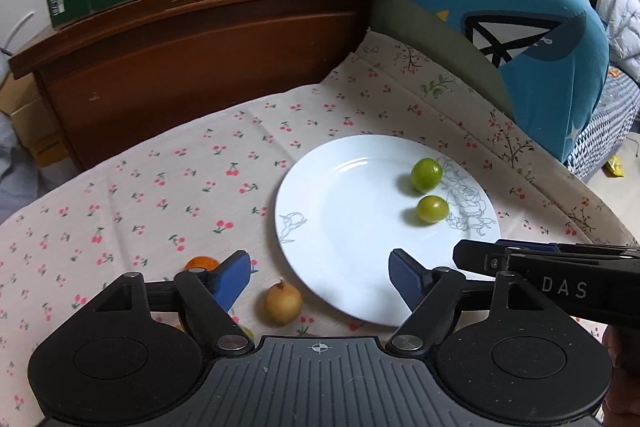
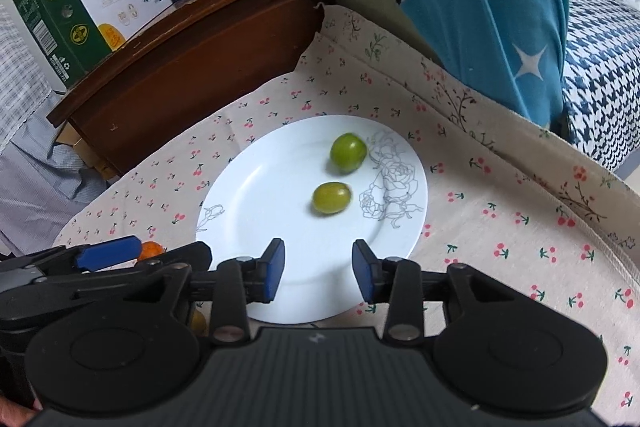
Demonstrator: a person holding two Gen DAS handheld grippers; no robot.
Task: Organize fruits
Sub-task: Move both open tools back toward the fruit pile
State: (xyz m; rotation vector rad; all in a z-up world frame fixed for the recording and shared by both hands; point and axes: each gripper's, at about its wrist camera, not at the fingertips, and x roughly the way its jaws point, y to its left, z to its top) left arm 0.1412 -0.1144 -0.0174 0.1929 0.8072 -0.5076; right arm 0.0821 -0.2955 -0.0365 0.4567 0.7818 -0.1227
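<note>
Left wrist view: at the far left, an orange fruit (image 1: 200, 263) is seen on the cherry-print cloth (image 1: 132, 195), mostly hidden behind the left finger of the left gripper (image 1: 320, 281). Its jaws are held wide apart with nothing between the blue pads. Just right of that finger, a tan round fruit (image 1: 283, 303) with a small stem tip is set on the cloth, close to the near-left rim of the white plate (image 1: 320, 211). A further yellowish piece is glimpsed under the left finger's linkage, possibly another fruit. On the plate's right half, 2 small green fruits are placed close together but apart: the farther green fruit (image 1: 426, 174) is round and glossy, the nearer green fruit (image 1: 433, 209) slightly oval and yellower. Both are slightly blurred. A grey line-drawn rose is printed on the rim just beside them.

Right wrist view: the right gripper (image 2: 318, 273) is held over the plate's near edge, its jaws parted moderately and empty, with the 2 green fruits lying beyond its tips.
</note>
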